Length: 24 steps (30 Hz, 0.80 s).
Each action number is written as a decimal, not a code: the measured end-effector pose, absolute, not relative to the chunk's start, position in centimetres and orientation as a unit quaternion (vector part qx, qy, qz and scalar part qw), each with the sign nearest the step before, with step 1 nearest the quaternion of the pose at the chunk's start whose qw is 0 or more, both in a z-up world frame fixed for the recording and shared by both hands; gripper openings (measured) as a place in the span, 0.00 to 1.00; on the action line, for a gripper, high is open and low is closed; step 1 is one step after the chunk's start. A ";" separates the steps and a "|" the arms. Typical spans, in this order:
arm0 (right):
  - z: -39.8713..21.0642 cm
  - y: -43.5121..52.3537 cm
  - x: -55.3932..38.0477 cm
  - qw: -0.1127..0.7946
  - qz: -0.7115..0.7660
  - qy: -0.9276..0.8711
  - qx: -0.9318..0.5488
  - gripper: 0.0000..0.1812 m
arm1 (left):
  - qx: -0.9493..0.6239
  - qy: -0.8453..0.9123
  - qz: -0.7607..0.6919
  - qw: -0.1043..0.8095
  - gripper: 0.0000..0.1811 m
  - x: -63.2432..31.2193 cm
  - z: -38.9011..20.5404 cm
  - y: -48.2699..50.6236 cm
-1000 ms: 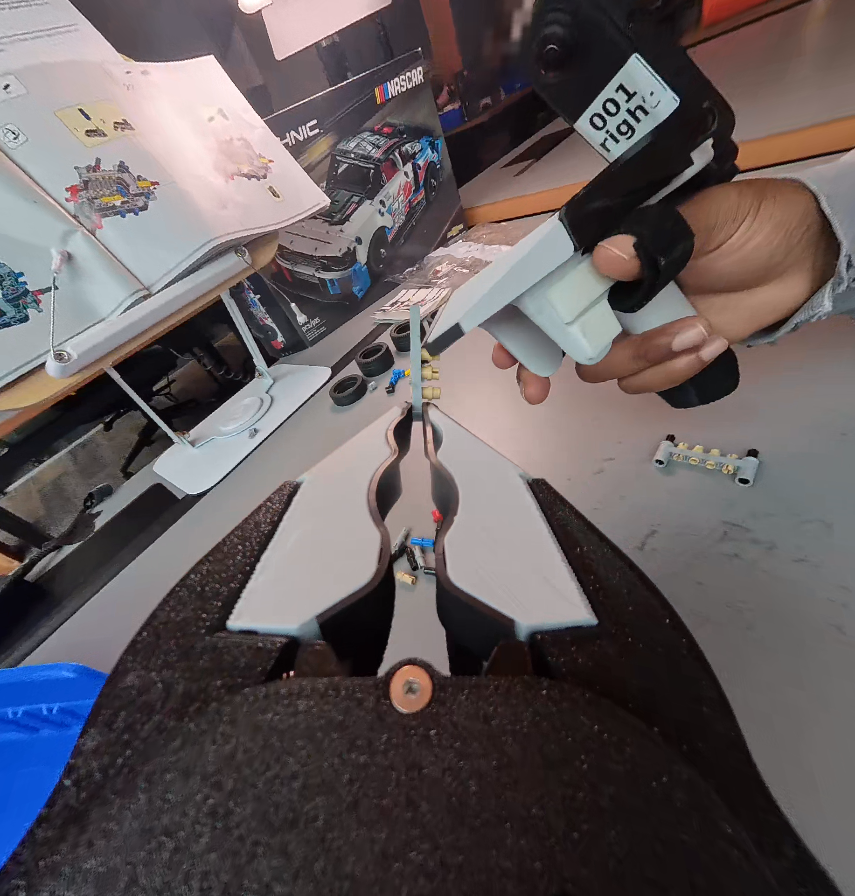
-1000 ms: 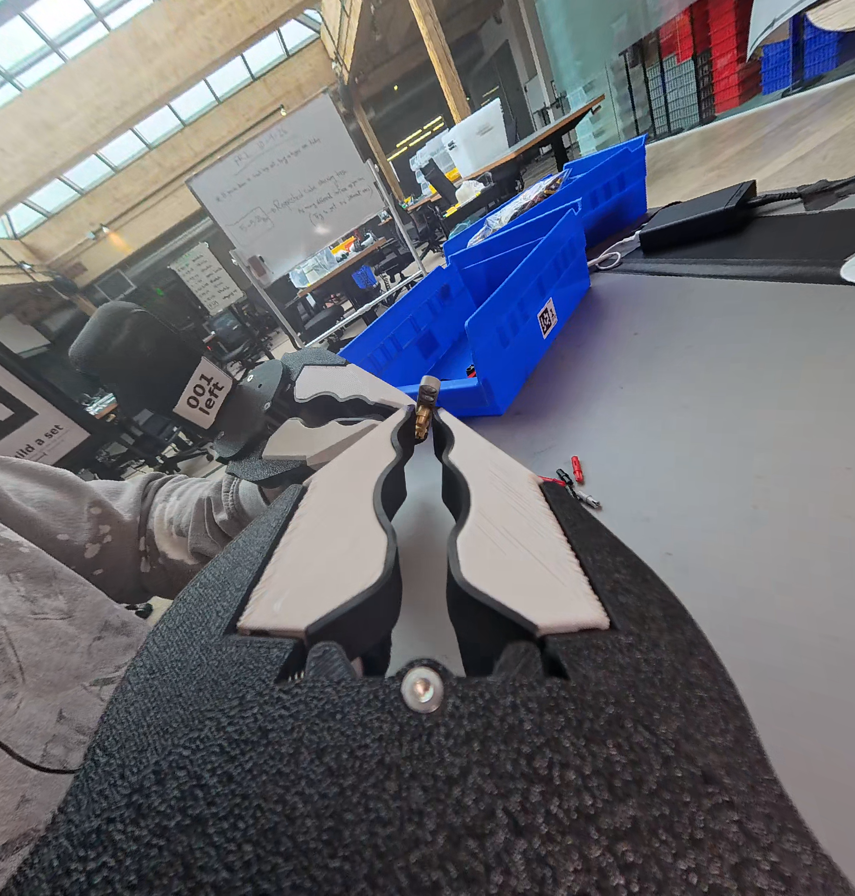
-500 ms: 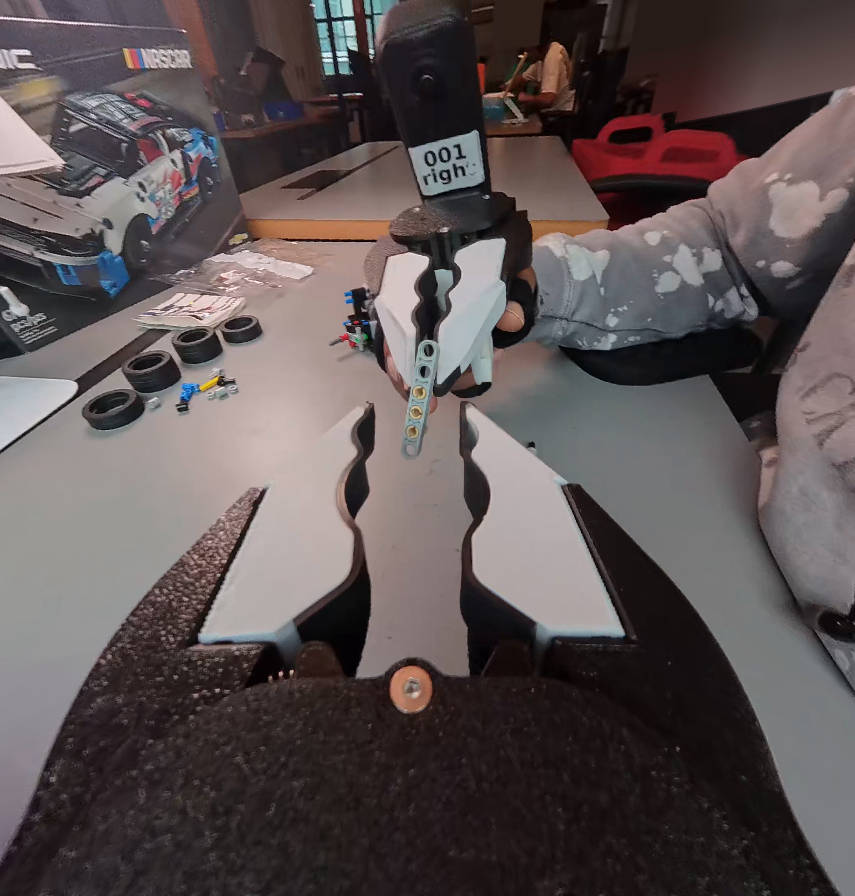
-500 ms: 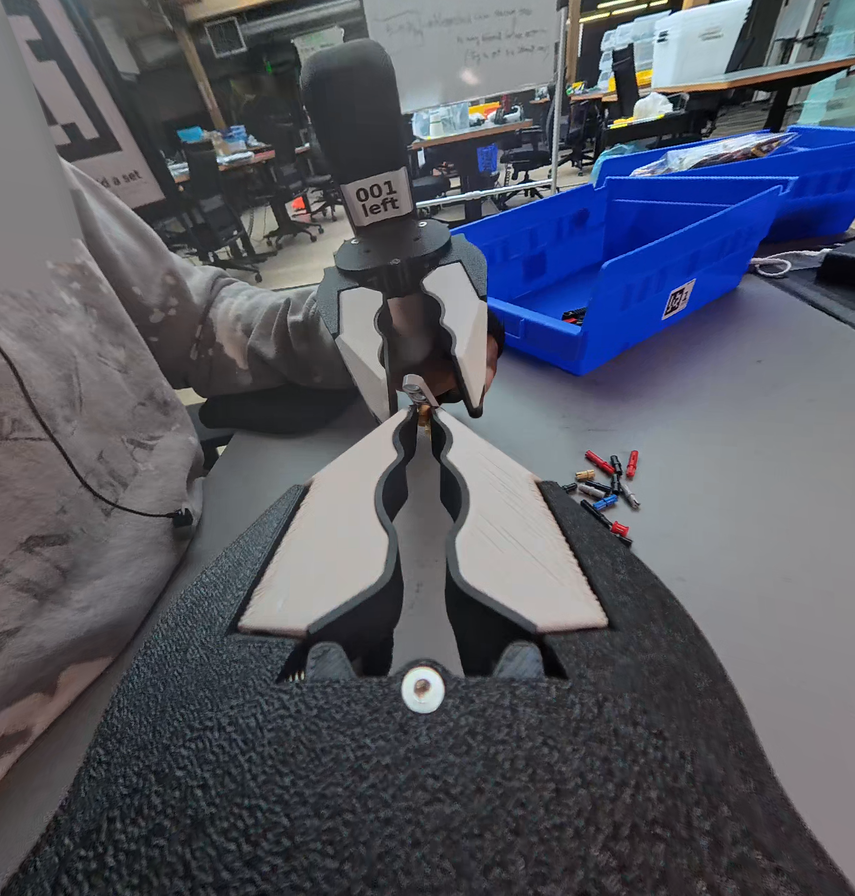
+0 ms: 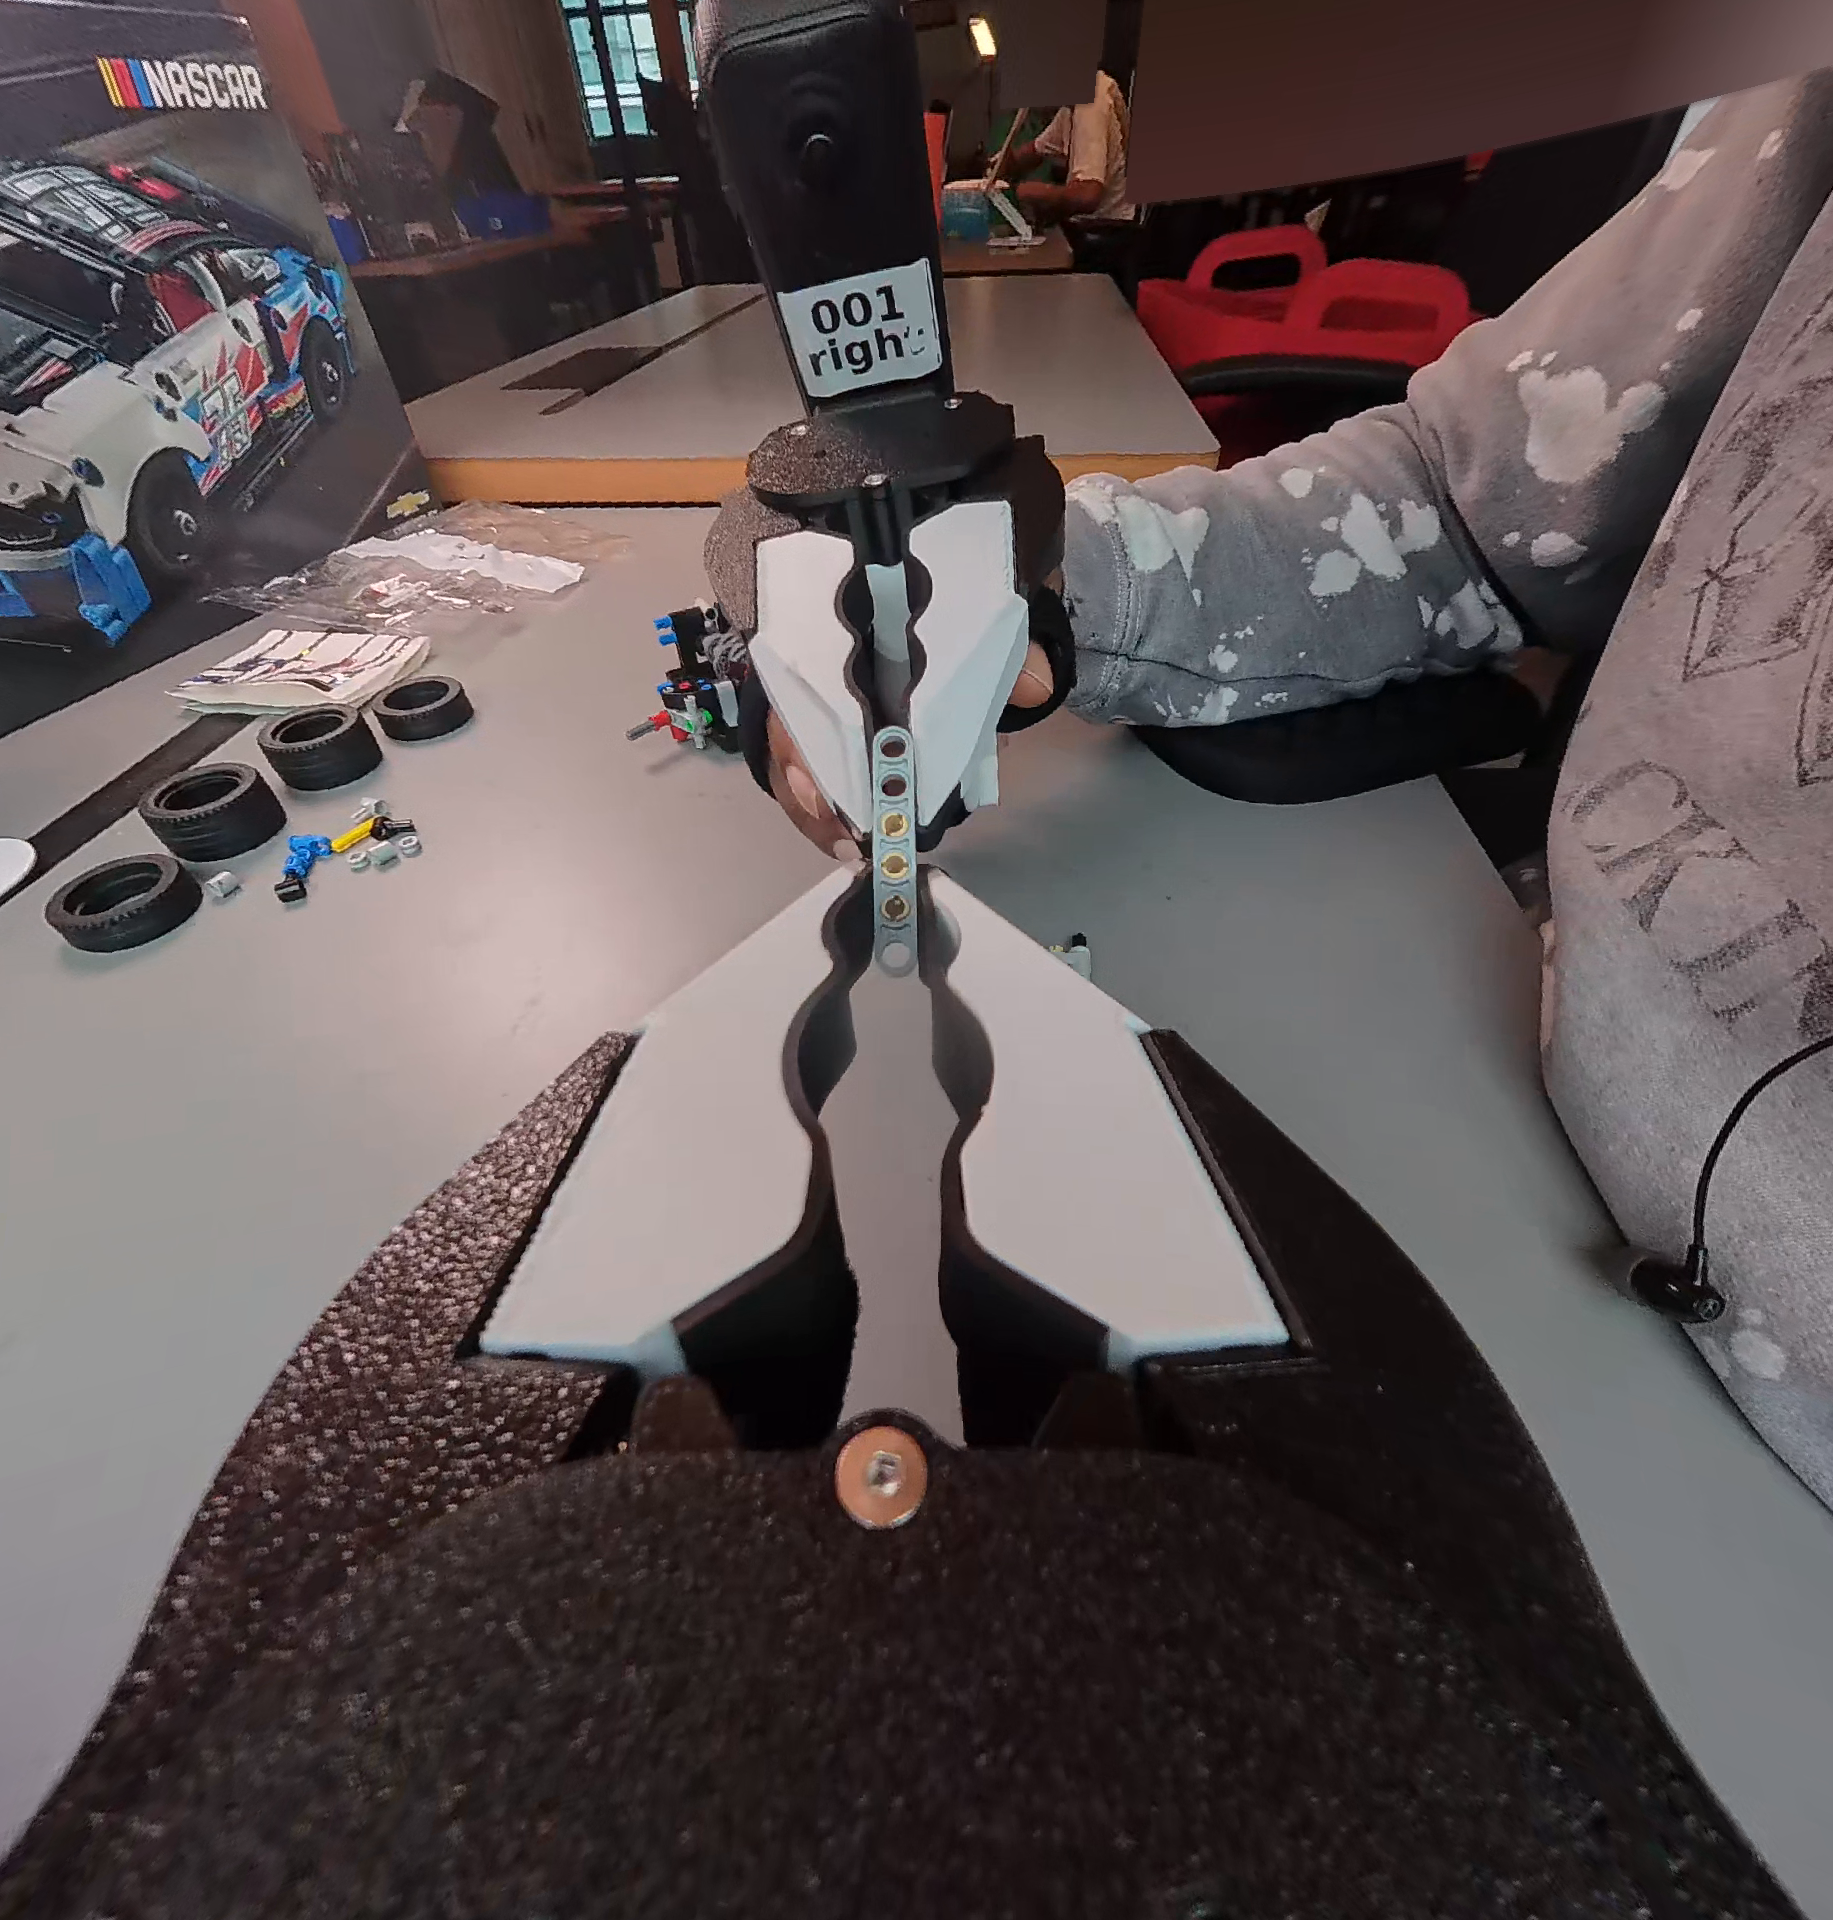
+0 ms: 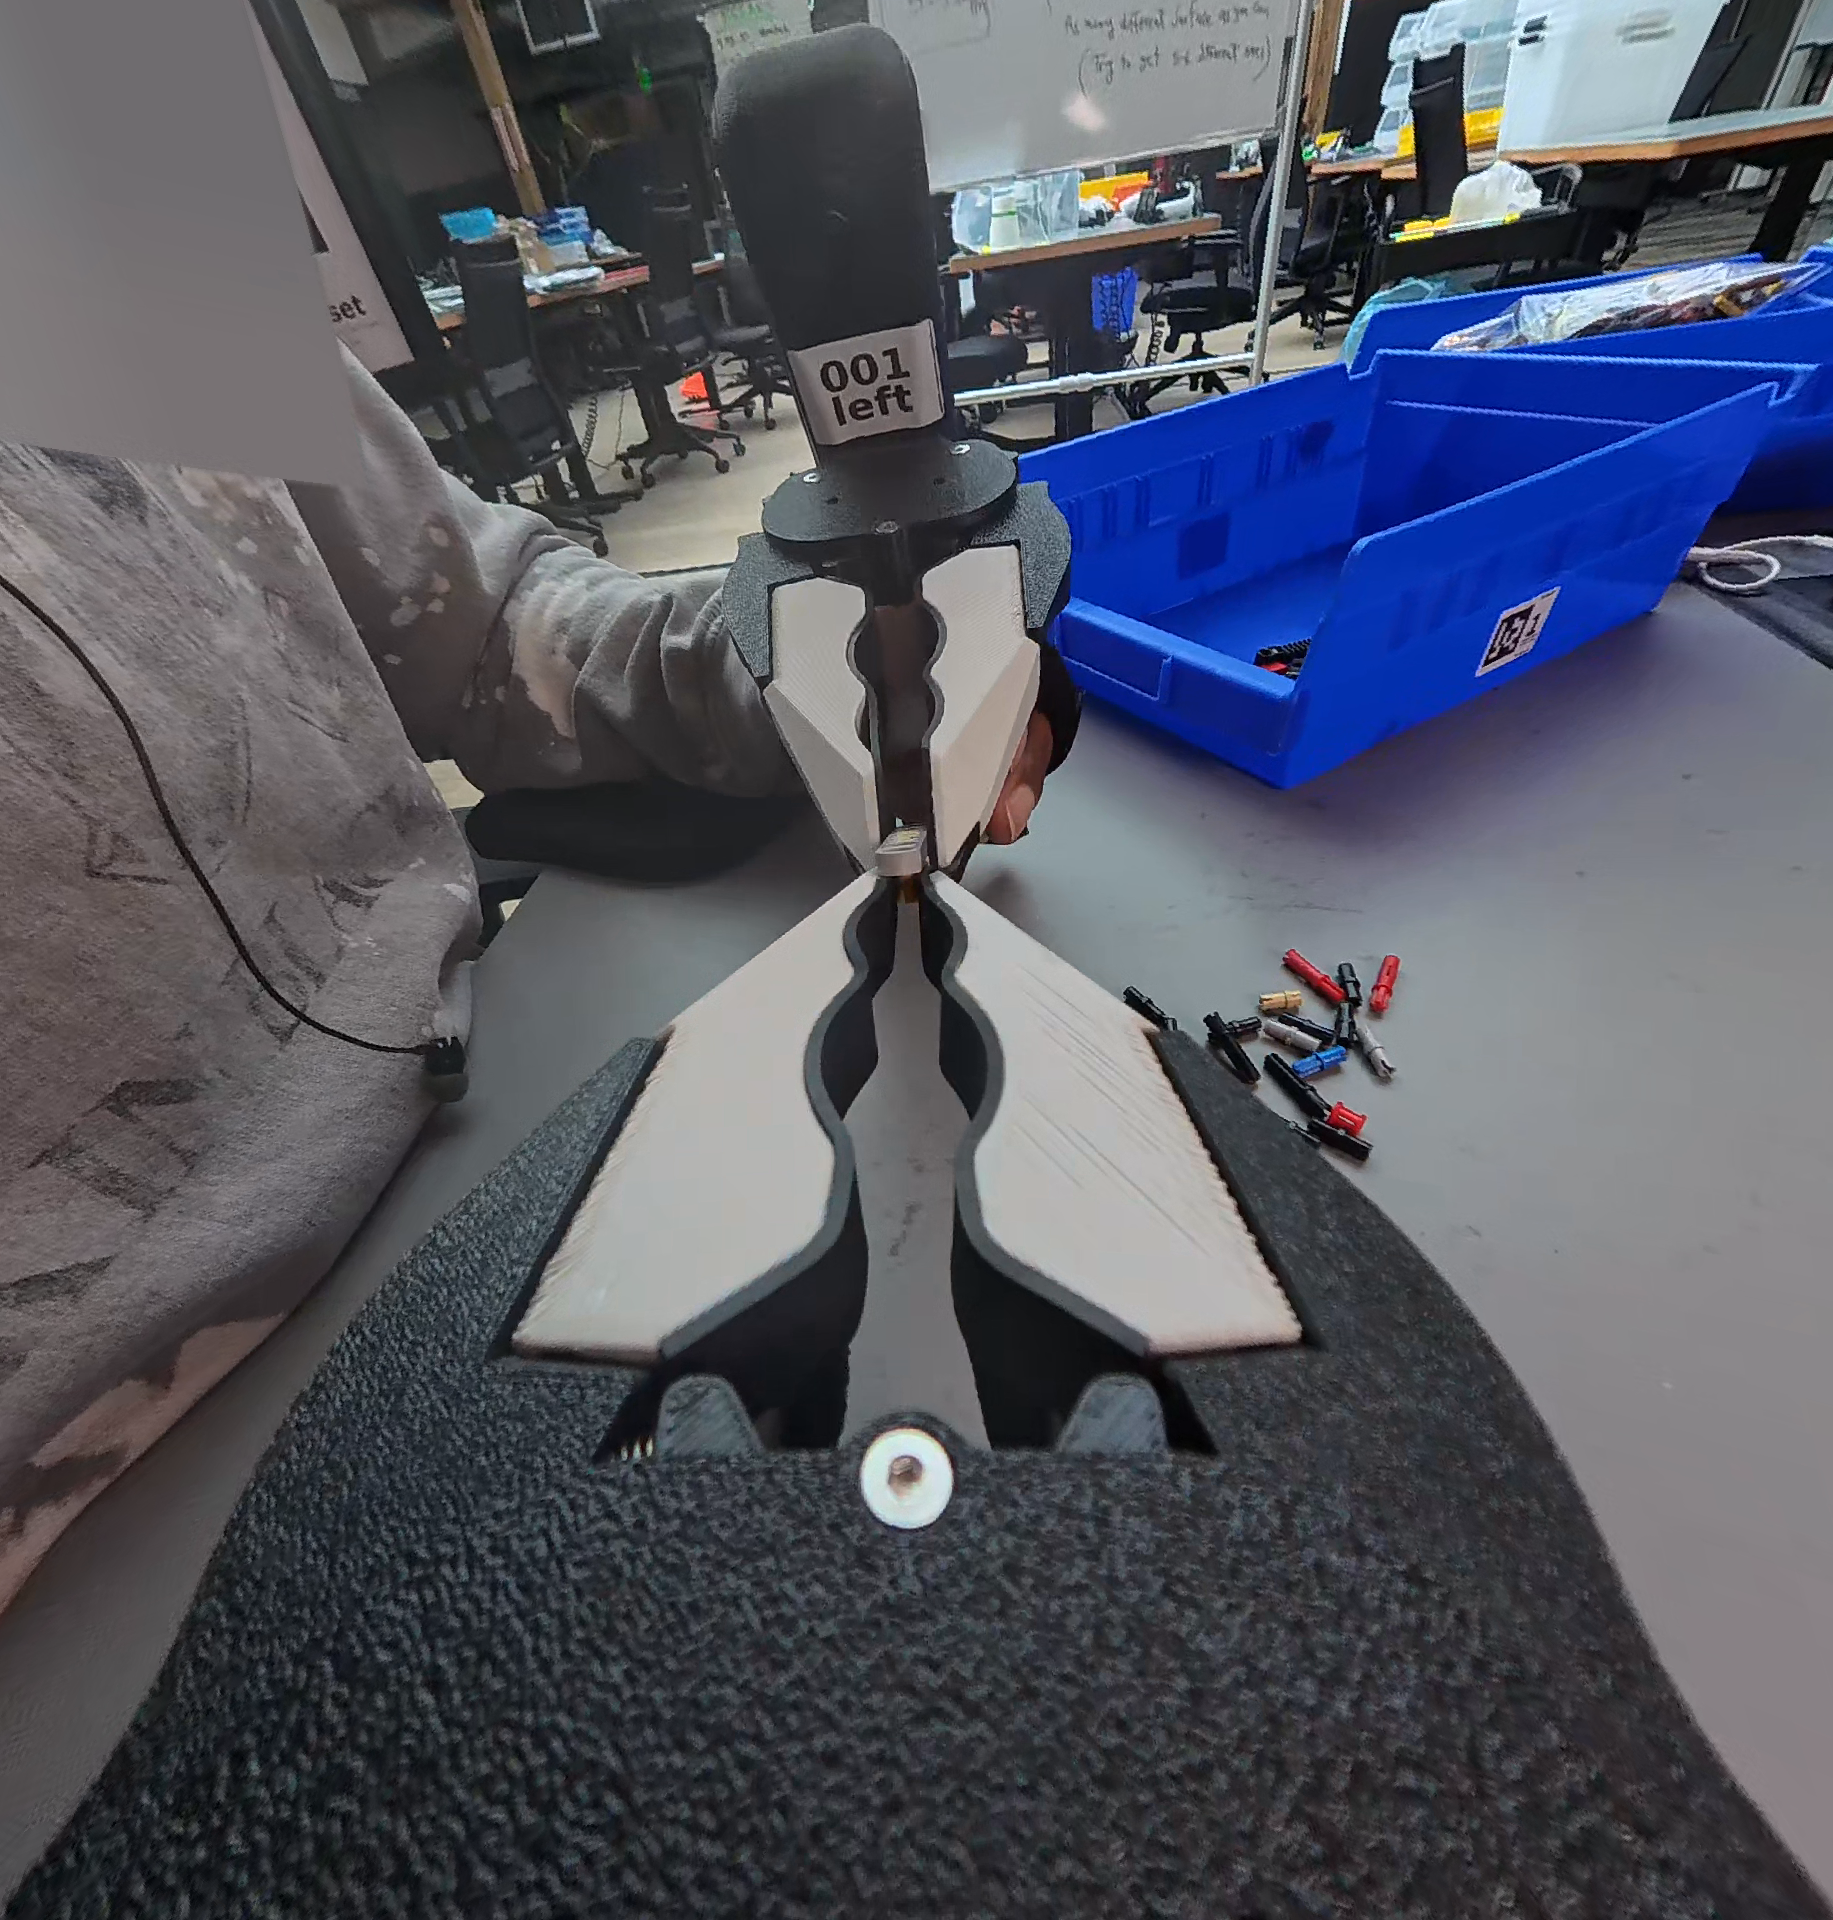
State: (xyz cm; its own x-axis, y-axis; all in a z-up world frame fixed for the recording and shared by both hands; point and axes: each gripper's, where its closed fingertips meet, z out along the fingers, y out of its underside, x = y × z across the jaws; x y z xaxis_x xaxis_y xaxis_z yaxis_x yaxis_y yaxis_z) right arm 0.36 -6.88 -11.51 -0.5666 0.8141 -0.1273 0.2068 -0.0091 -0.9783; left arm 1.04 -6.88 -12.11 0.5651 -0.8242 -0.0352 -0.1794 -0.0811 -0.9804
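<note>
A grey holed beam (image 5: pixel 894 860), long axis upright, is clamped at both ends between the facing left hand-held gripper (image 5: pixel 884 896) and right hand-held gripper (image 6: pixel 905 891).

A white printed label (image 5: pixel 858 330) sits on the handle of the right gripper (image 5: pixel 888 810), and another label (image 6: pixel 868 387) on the left gripper (image 6: pixel 904 847). The box (image 5: pixel 179 260) carries a striped logo and lettering (along its top, above the car picture). The whiteboard (image 6: pixel 1099 73) bears handwriting. A square coded tag (image 6: pixel 1518 631) is on the bin (image 6: pixel 1411 582). The sweatshirt (image 5: pixel 1722 831) has faded print.
</note>
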 end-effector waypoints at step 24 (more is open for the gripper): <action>-11.9 -5.3 0.6 0.269 0.543 -0.672 -0.426 0.13 | -0.745 0.272 -0.369 0.485 0.04 0.7 -13.8 -5.7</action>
State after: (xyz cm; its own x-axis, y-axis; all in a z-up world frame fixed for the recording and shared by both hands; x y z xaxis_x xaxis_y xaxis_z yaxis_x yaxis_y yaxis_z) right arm 0.56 -5.29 -11.89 -0.4935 0.8639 -0.1009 0.2807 0.0484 -0.9586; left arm 0.68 -5.69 -13.82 0.5804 -0.7626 0.2856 -0.0469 -0.3814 -0.9232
